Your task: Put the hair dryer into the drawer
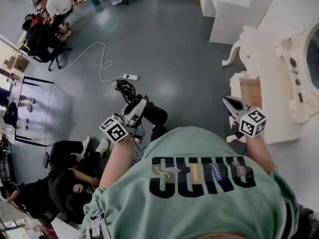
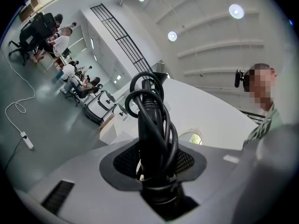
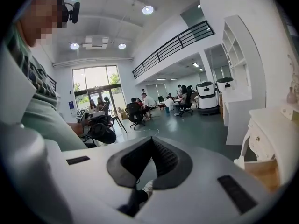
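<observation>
The black hair dryer, its cord coiled in loops, hangs above the grey floor in front of my chest. My left gripper is shut on it. In the left gripper view the handle, wrapped in cord, stands up between the jaws of the left gripper. My right gripper is shut and empty, held next to the open wooden drawer of the white dressing table. In the right gripper view the right gripper has its pads meeting at the tips, and the drawer lies at the lower right.
A white power strip with its cable lies on the floor ahead. A person sits on the floor at lower left, and others sit at desks far left. A white cabinet stands beyond the dressing table.
</observation>
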`<action>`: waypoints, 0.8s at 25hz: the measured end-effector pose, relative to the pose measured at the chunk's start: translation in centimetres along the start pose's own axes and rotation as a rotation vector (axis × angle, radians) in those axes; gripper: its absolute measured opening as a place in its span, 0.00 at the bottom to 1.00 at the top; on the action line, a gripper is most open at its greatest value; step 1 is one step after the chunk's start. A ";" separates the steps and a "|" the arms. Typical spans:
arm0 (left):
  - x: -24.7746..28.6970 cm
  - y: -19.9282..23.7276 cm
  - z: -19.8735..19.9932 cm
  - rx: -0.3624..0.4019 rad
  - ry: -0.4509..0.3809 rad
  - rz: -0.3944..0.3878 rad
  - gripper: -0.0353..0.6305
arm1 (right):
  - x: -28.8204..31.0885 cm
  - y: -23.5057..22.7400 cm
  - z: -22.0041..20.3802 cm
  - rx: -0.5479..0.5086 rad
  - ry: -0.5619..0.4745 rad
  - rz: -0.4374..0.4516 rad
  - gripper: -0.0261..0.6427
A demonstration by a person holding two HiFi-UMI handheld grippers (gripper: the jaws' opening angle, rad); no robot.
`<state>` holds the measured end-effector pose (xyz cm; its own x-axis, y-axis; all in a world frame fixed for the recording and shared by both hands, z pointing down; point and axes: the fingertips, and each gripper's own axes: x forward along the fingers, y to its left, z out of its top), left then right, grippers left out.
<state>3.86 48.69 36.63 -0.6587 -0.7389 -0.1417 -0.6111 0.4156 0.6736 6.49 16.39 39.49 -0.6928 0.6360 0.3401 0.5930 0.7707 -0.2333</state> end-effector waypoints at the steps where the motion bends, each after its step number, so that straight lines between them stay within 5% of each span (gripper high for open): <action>1: 0.5 1.3 0.6 -0.006 0.003 -0.008 0.31 | 1.3 -0.4 0.3 0.000 0.003 -0.007 0.03; 10: 7.6 15.3 12.2 -0.005 0.060 -0.093 0.31 | 17.0 -3.8 7.6 -0.004 -0.018 -0.092 0.03; 20: 15.4 24.9 21.1 0.007 0.142 -0.146 0.31 | 29.4 -8.2 14.8 -0.008 -0.025 -0.123 0.03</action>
<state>-30.71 58.87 35.88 -0.4948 -0.8587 -0.1333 -0.6989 0.3021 0.6483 -24.76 29.37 37.93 -0.7703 0.5376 0.3430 0.5060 0.8426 -0.1842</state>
